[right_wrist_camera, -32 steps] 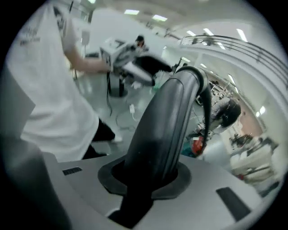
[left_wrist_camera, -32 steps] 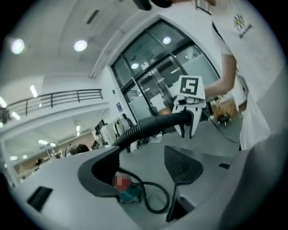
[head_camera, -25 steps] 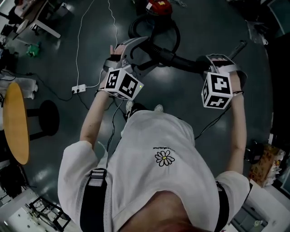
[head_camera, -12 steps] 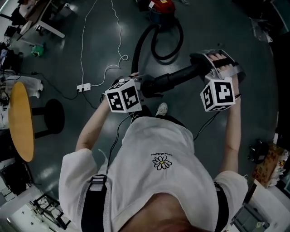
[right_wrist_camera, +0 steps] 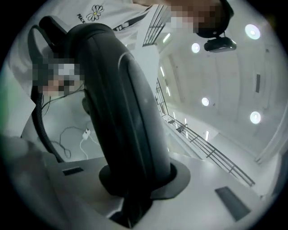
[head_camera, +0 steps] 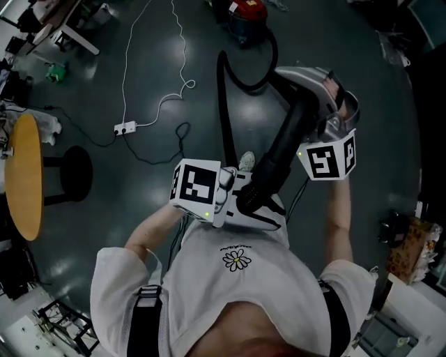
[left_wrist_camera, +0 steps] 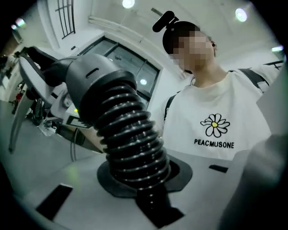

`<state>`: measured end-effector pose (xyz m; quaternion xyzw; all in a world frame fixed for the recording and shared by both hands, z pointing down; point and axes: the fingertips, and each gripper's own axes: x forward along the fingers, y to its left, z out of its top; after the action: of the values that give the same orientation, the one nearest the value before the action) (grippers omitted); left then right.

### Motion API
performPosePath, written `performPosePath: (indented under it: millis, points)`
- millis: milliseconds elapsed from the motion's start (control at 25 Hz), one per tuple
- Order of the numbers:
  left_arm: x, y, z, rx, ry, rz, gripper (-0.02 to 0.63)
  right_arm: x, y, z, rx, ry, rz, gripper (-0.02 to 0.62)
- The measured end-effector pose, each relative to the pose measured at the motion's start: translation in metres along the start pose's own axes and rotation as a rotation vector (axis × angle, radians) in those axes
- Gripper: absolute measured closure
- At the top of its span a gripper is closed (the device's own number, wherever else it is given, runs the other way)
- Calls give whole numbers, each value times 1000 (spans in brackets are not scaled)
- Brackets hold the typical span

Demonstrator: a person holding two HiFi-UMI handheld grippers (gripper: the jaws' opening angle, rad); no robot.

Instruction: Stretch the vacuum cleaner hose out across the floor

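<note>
The hose (head_camera: 224,111) leaves the left gripper (head_camera: 240,202) and runs straight ahead of it across the floor (head_camera: 139,70) to the red vacuum cleaner (head_camera: 245,12), where it curls into a loop in front of the right gripper (head_camera: 313,104); so the slack lies forward of both grippers, and I judge that any pull to straighten it must go away from the machine, back along that line.

Between the two grippers the stiff section sets the long axis: the smooth end tube (head_camera: 282,150) slants from the right gripper, held out ahead, down and back to the left gripper close against the person's shirt; the left one is the nearer to the flexible run, the right one the nearer to the loop.

In the left gripper view the jaws of the left gripper (left_wrist_camera: 139,179) are closing with the hose (left_wrist_camera: 126,134) between them and seated on the dark pad; in the right gripper view the right gripper (right_wrist_camera: 135,179) is clamped tight round the smooth end tube (right_wrist_camera: 121,103).

Materials differ sharply. The hose is black, glossy and deeply ribbed – a corrugated tube that should flex and lengthen under a pull, its ridges giving the pads something to catch; the end tube is dark, smooth and rigid – a plain, gently curved shell with a grey cuff where the ribs begin, likelier to slide in a grip; the floor is dark and shiny.
</note>
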<state>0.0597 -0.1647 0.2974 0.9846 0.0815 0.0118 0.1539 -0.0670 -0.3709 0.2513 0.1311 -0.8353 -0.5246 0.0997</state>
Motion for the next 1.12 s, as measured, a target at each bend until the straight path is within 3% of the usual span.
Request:
performPosePath:
  millis: [120,240,400,480,600,720,920,1120]
  points:
    - [29,-86,-14,-1,-96,43,509,-14,45,94,113,-145,41,525]
    - [60,-176,-25,-5,-250,57,509,-31,107,190,258,-274,135,524]
    - [83,-277,-42,-59,-430,92,509,-57,199,291,441,-305,231,523]
    - [87,-307,-48,-106,-469,96,509,-70,229,321,567,-290,249,523]
    - [107,-358,-67,-167,-525,88,509,-105,273,359,662,-234,264,523]
    - [142,-423,-102,-217,-554,66,509,-163,321,389,672,-144,246,523]
    - [217,-515,-168,-260,-497,55,509,-276,399,421,616,21,208,523]
    - [247,-597,-180,-343,-498,-45,509,-338,424,480,666,137,195,523]
